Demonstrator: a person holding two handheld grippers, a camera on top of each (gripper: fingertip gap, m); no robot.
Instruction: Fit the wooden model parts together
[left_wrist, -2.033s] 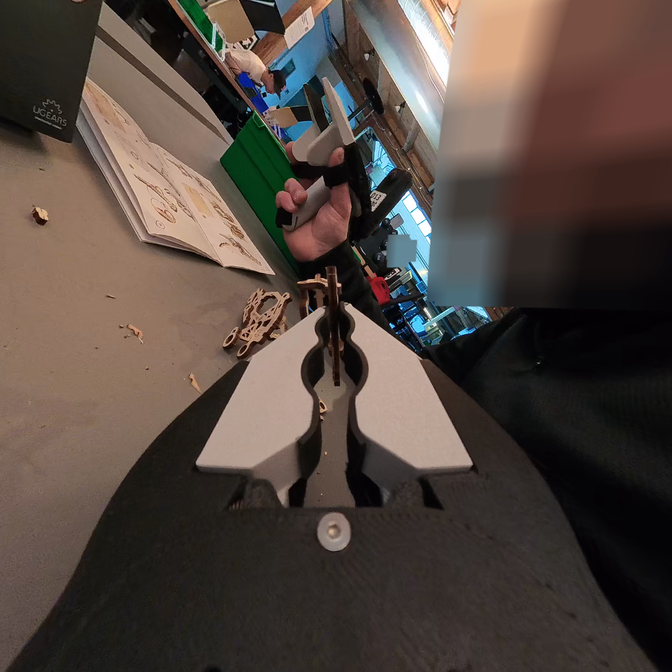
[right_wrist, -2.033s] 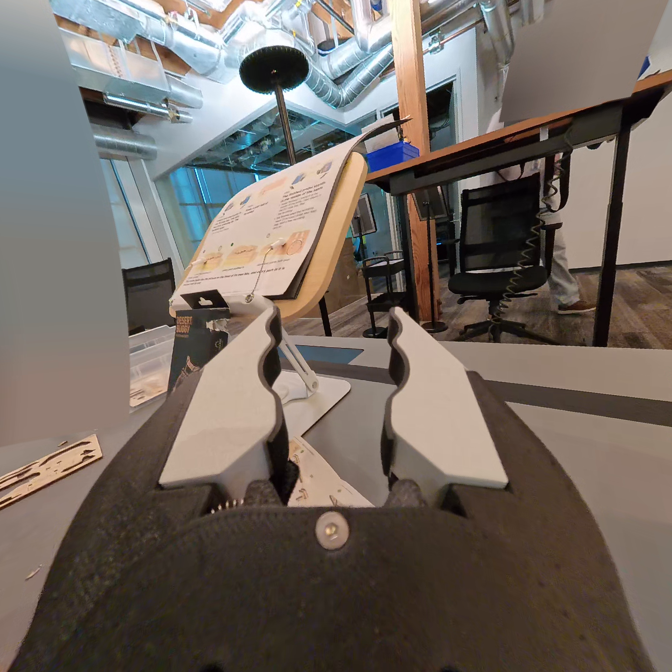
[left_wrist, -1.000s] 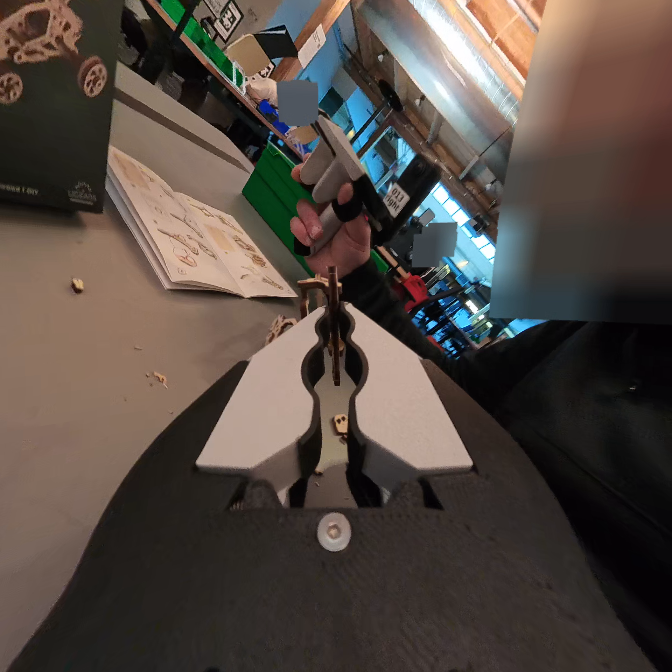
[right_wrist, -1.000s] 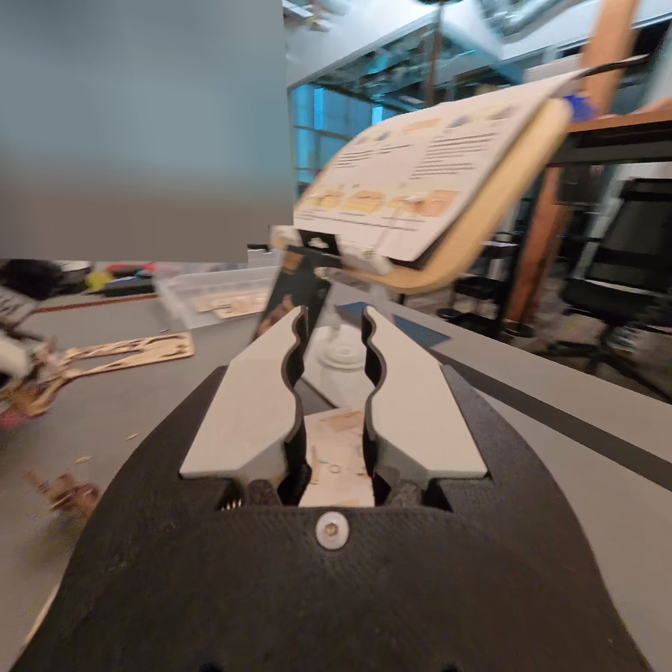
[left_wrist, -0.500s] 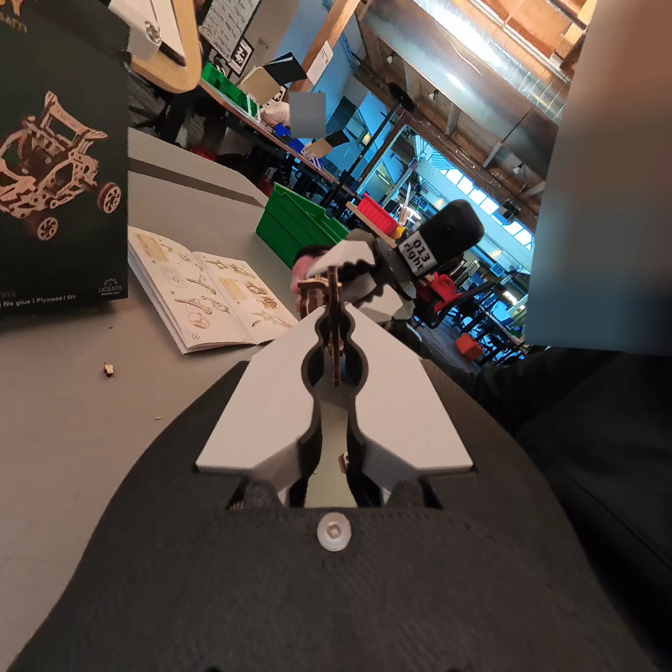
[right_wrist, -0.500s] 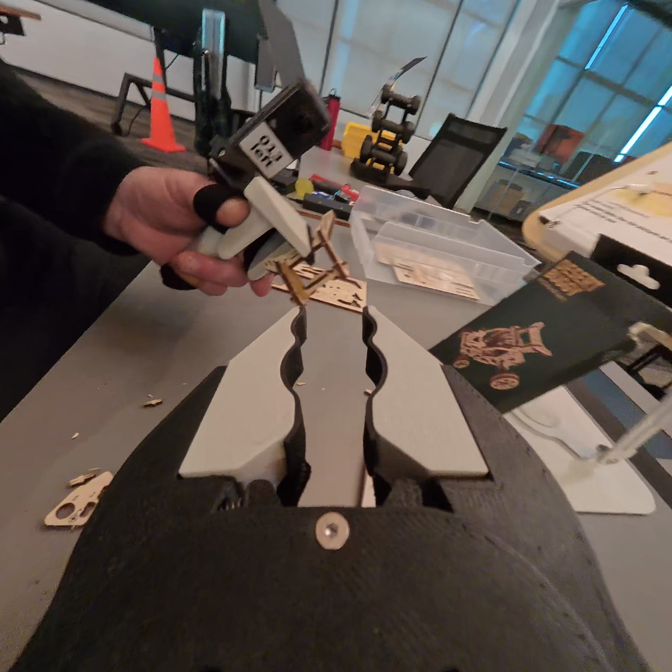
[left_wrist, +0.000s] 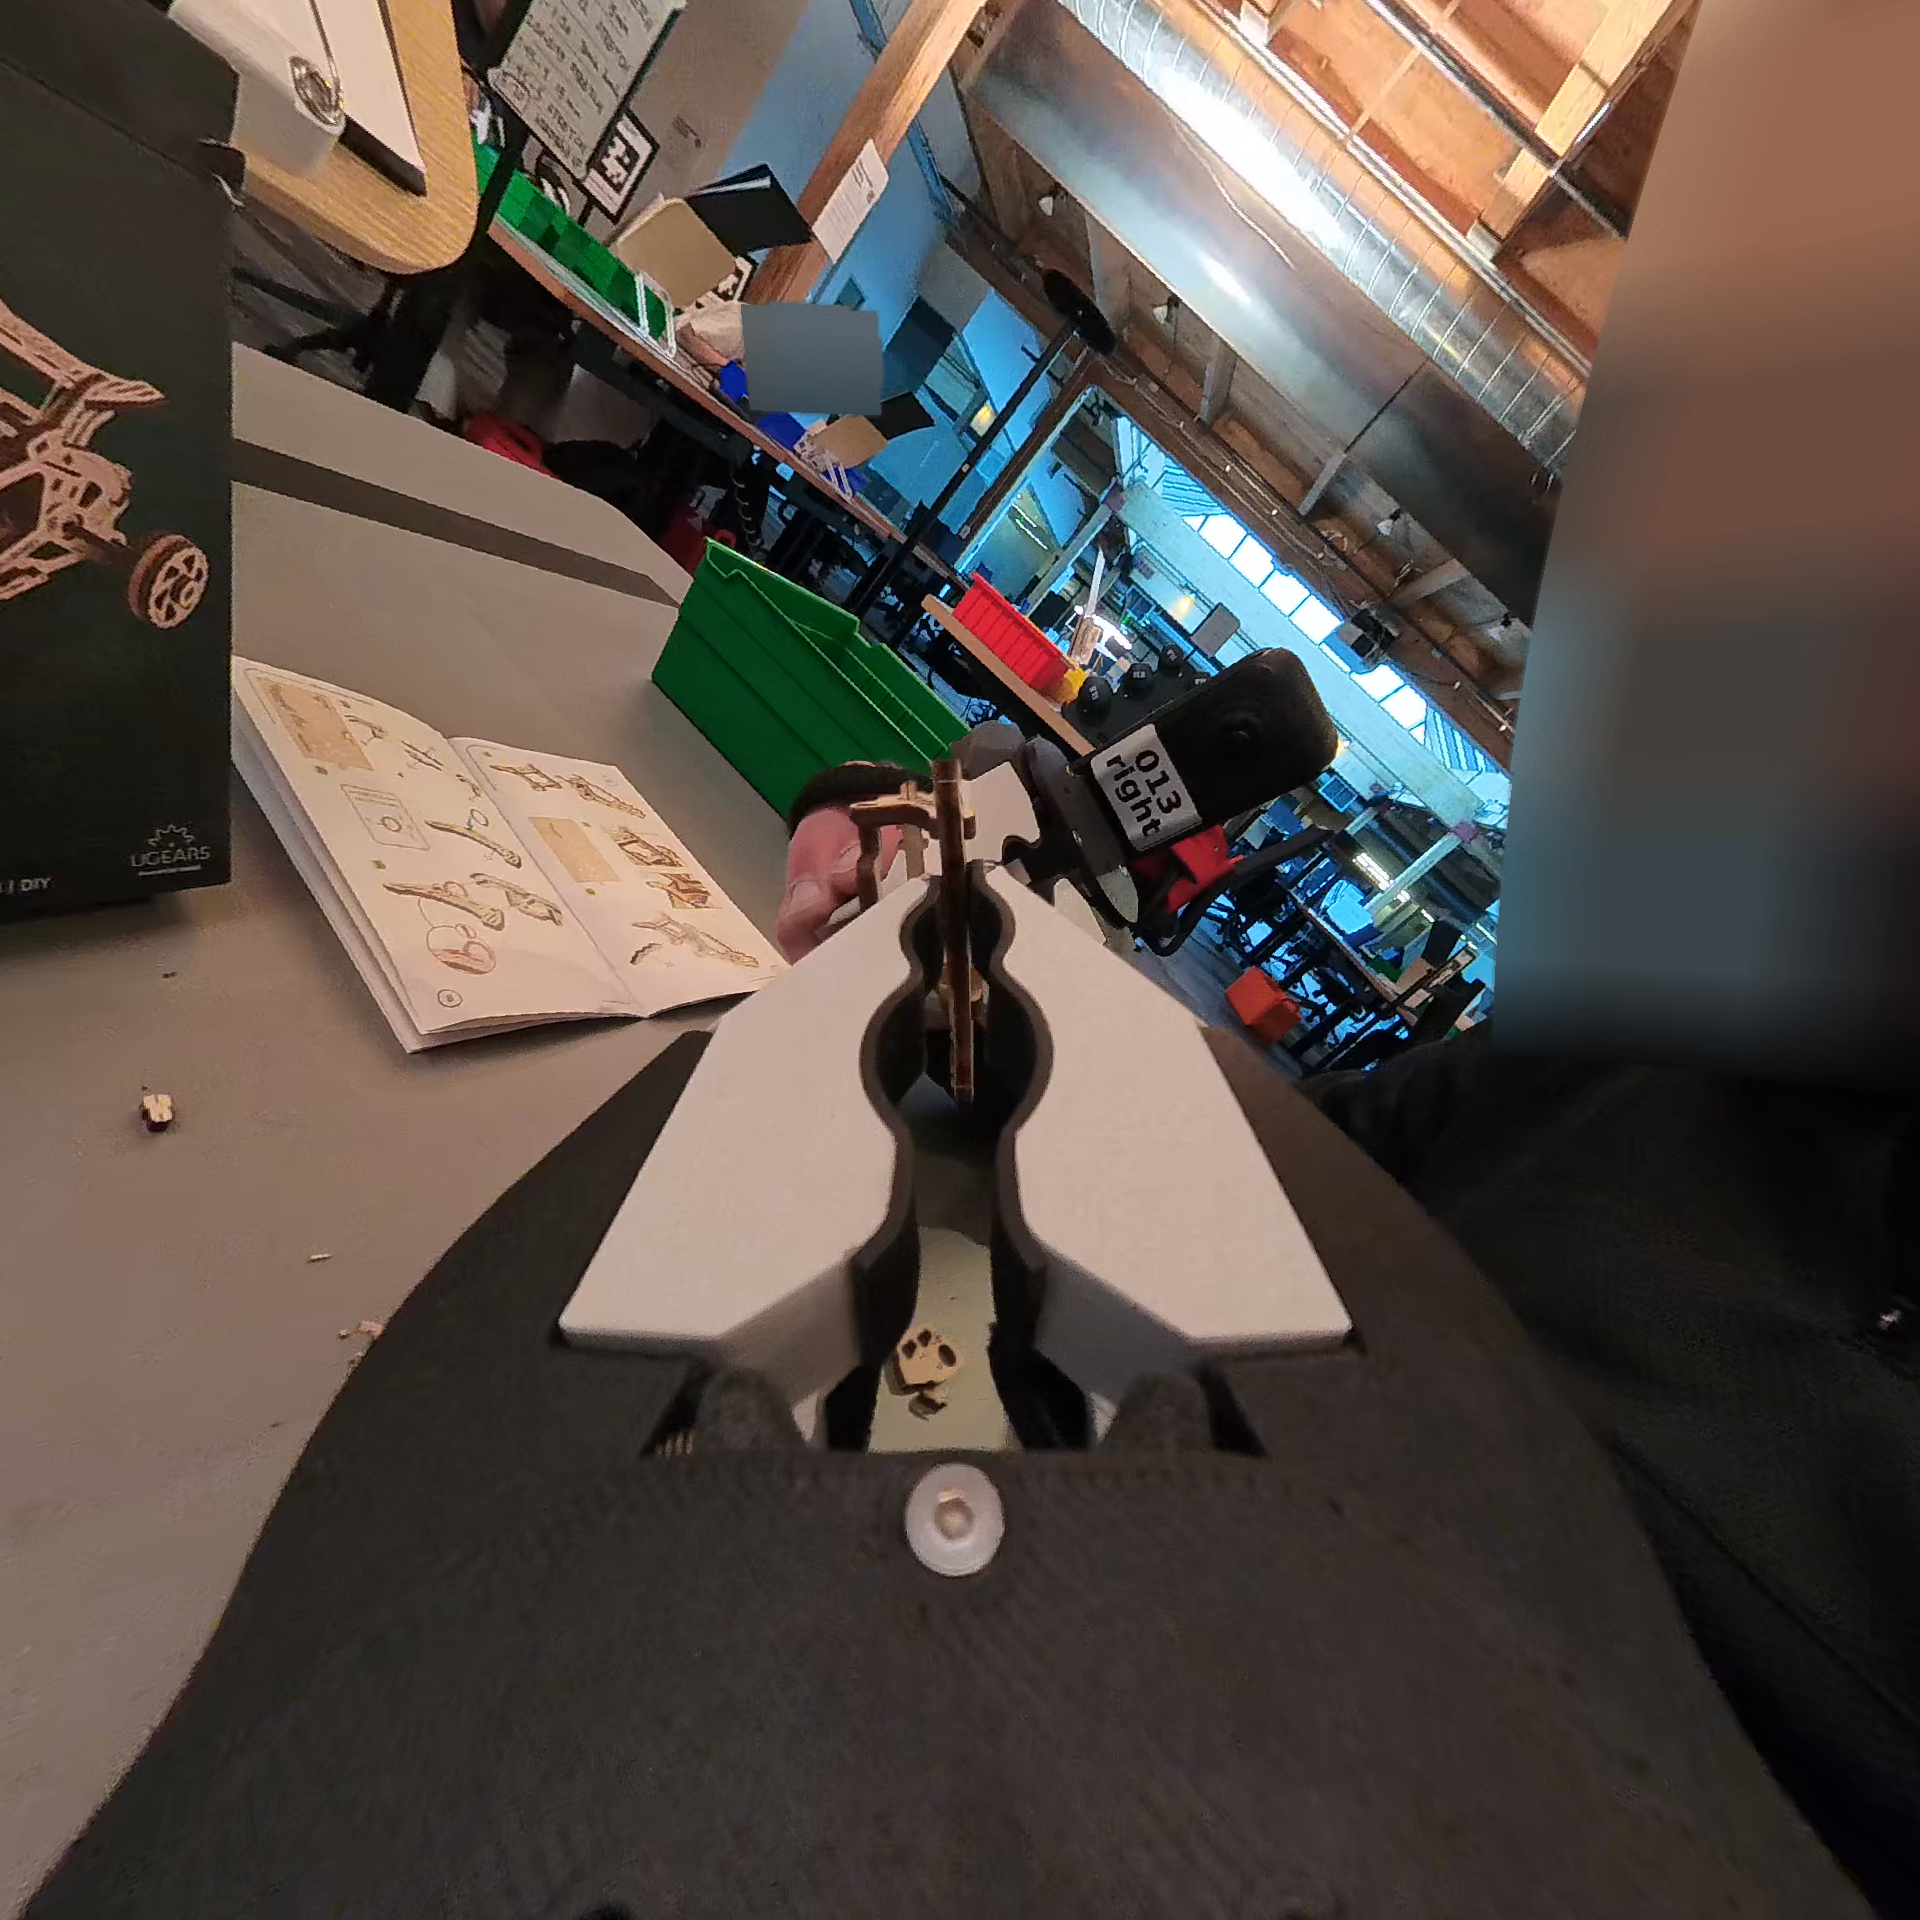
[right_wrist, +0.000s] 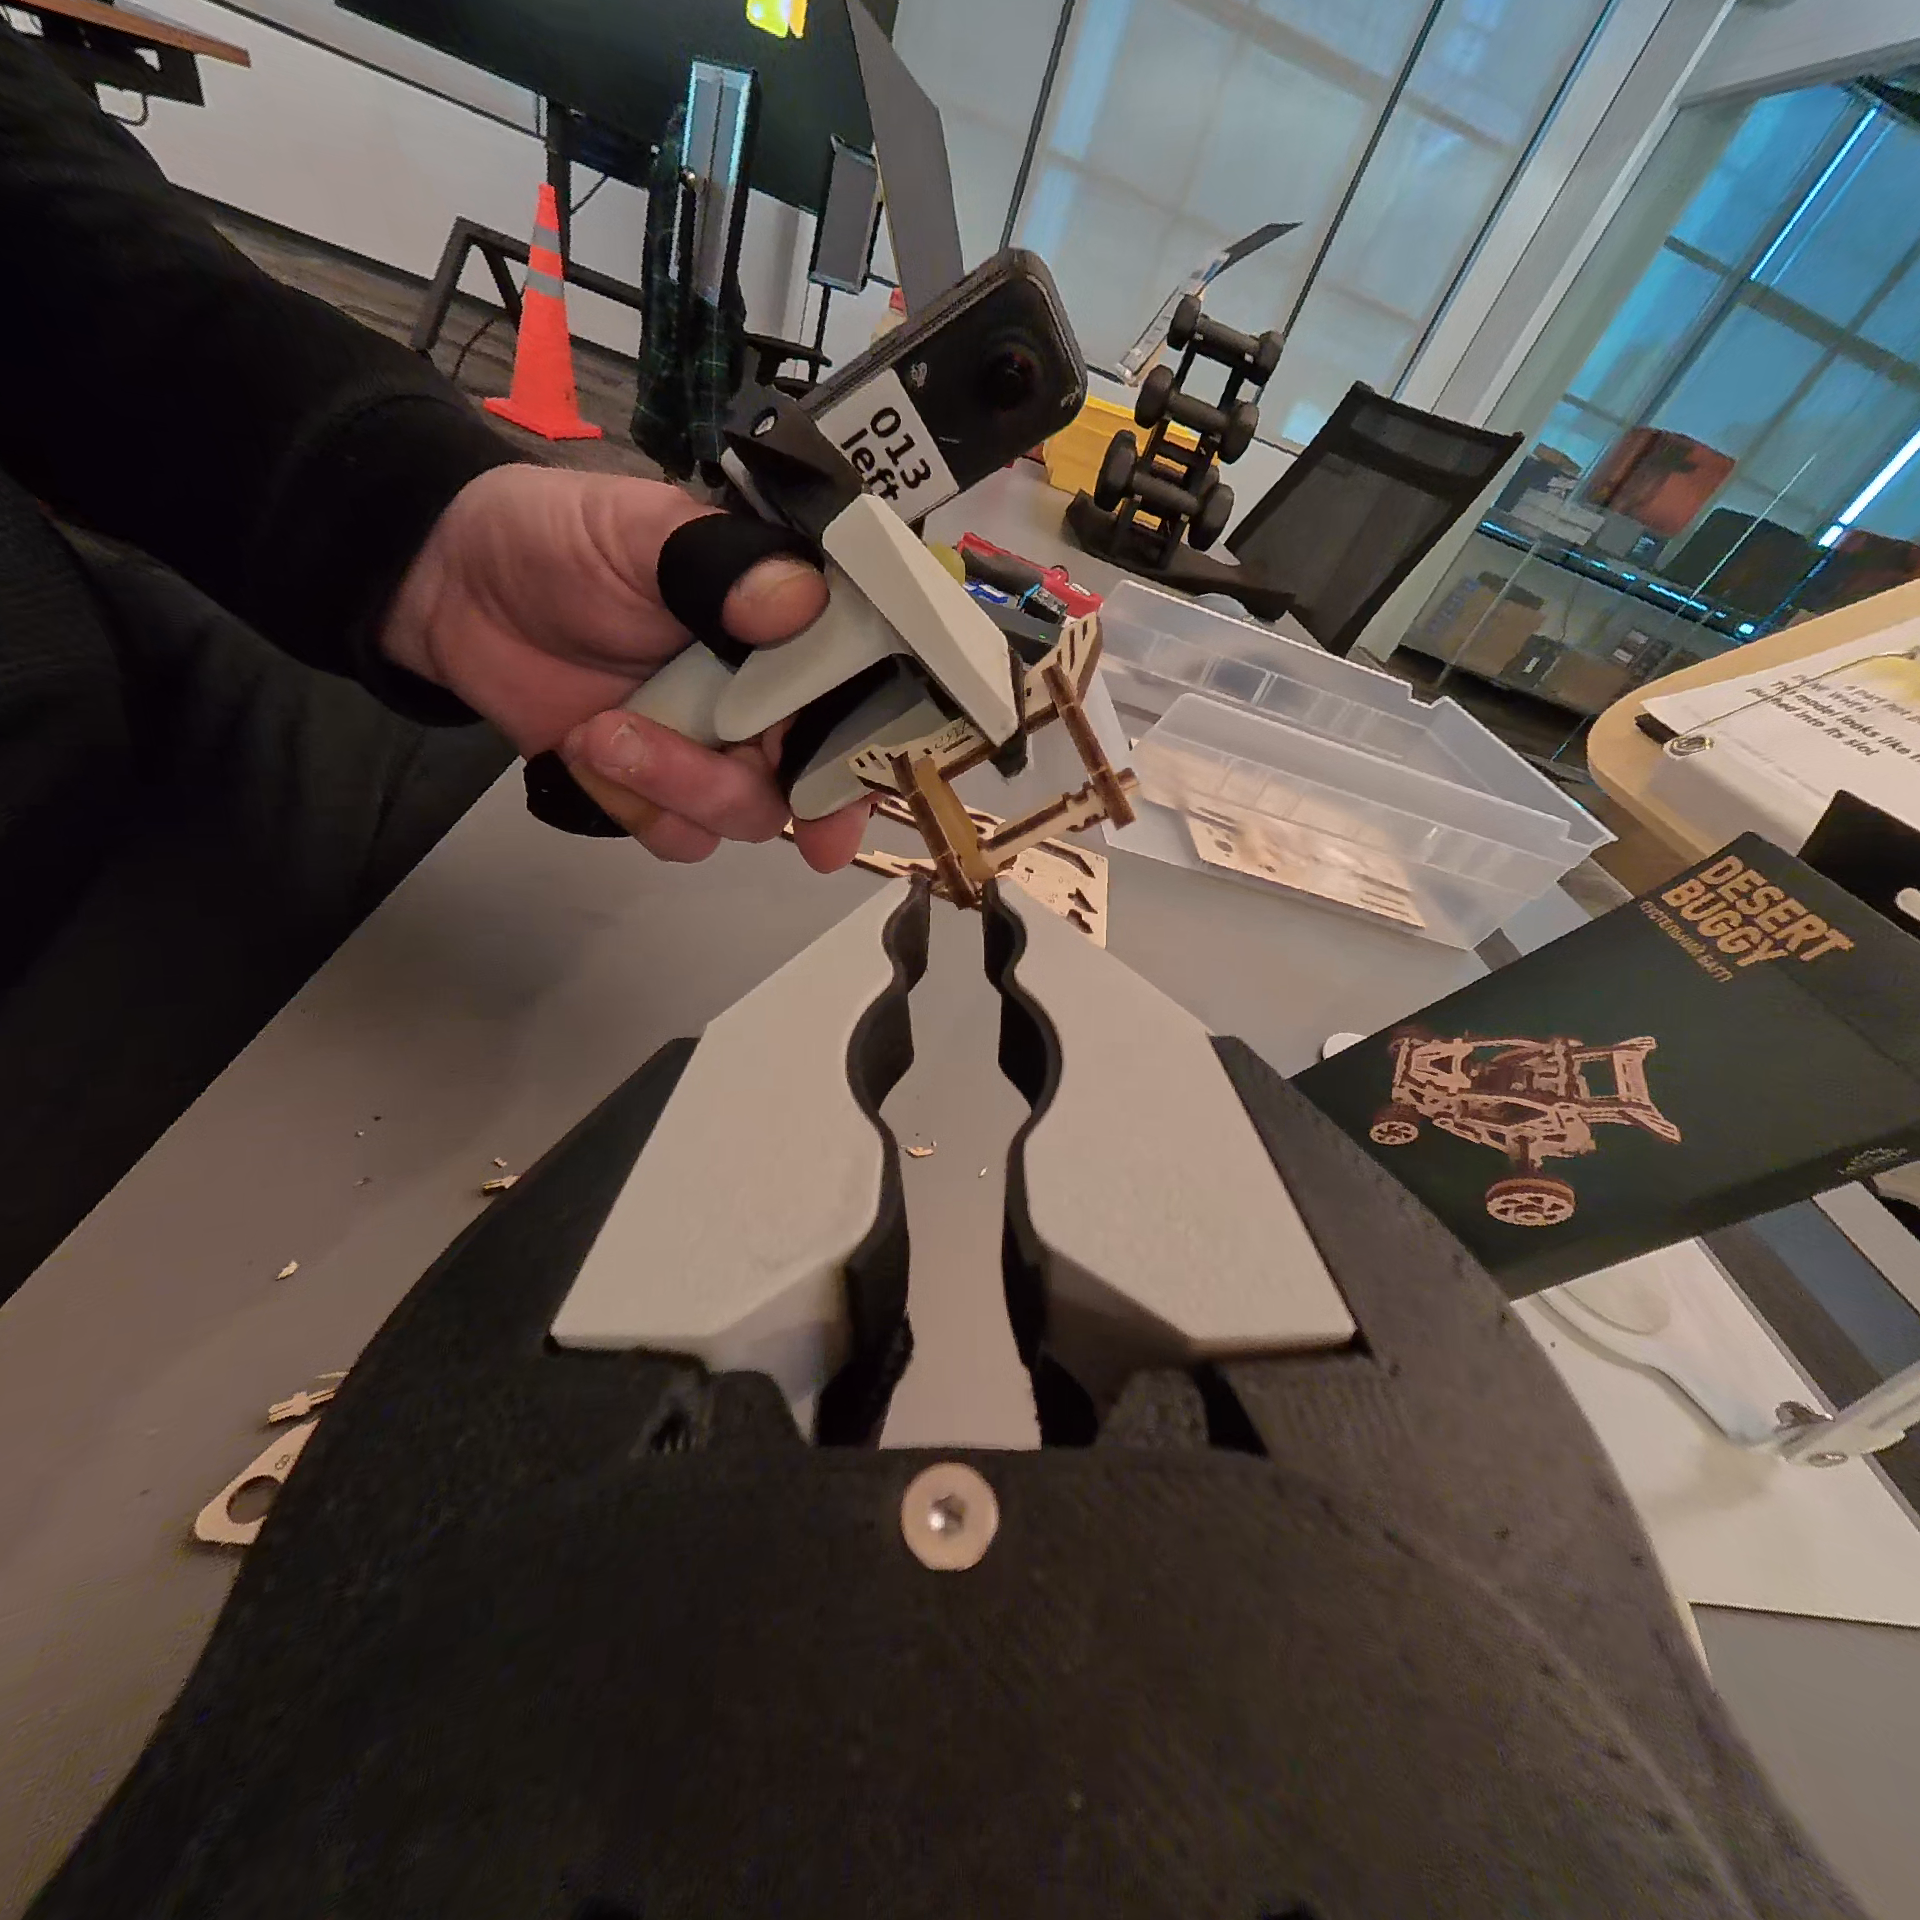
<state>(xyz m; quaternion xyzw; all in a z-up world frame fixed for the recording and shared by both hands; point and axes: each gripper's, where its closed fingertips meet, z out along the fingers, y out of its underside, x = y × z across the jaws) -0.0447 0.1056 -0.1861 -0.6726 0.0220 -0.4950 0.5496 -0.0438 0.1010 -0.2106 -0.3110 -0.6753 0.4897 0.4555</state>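
The left gripper (left_wrist: 951, 904) is clamping its fingers (left_wrist: 790, 1091) on a small wooden frame (right_wrist: 987, 800) of slotted laser-cut strips and holding it up in the air above the grey table (right_wrist: 416, 1039). The right gripper (right_wrist: 951, 909) is pointing at it with its fingers (right_wrist: 769, 1143) standing a little apart and carrying nothing; its tips are sitting just beside the frame's lowest corner, and whether they are touching it is not clear. Judging from this, the model is only at an early stage: a few strips are already joined into this frame, while cut plywood sheets (right_wrist: 1049, 878) are lying on the table behind it and more are waiting in the clear plastic tray (right_wrist: 1351, 758). Small loose wooden pieces (right_wrist: 244, 1496) and chips are scattered near the right gripper. The open instruction booklet (left_wrist: 499, 852) and the dark kit box (right_wrist: 1621, 1081) are resting close by, so most of the fitting is probably still ahead.
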